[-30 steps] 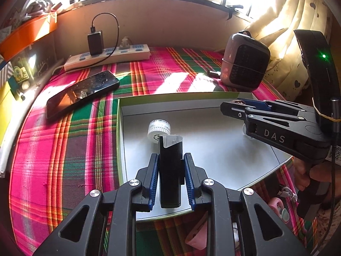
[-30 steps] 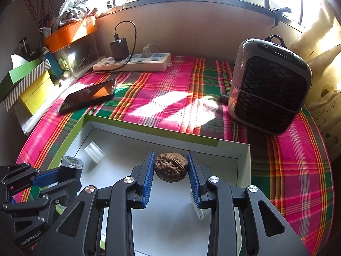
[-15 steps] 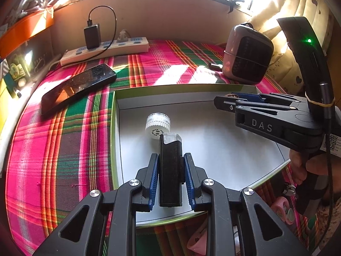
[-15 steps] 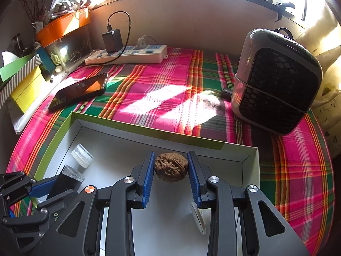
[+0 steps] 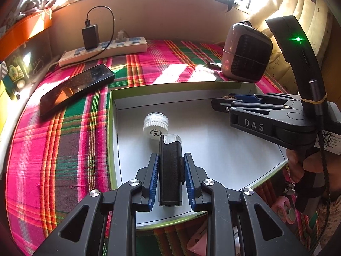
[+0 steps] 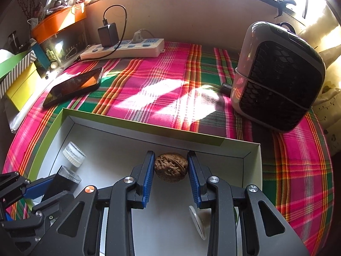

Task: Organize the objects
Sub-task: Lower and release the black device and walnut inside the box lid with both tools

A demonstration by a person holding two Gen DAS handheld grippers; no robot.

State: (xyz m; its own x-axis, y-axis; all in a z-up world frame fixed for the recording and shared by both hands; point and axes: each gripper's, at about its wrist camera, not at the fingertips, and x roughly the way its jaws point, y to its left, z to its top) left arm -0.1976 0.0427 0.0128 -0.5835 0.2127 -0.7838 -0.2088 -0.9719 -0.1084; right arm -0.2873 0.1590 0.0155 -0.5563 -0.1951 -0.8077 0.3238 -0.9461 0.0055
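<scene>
A shallow white box with a green rim [image 5: 110, 128] is sitting on a pink and green plaid cloth [image 6: 170, 81], and both handheld grippers are reaching over it. The left gripper [image 5: 170, 170] is pinching a black rectangular object with a clear cap [image 5: 170, 170] between its blue pads, holding it over the near left part of the box, tilted with the cap end pointing away. Just beyond that cap, a small clear jar with a ribbed white lid [image 5: 155, 123] is lying on its side on the box floor. The right gripper [image 6: 171, 168] is squeezing a brown walnut [image 6: 171, 167] between its blue pads, close to the far wall of the box toward its right corner. A thin white disc [image 6: 198, 221] is showing under the right gripper's finger, inside the box. Beyond the box on the cloth, a dark phone [image 5: 76, 87] is lying to the left, a white power strip [image 6: 123, 50] with a black charger is resting against the far wall, and a small grey heater [image 6: 279, 74] is standing to the right.
</scene>
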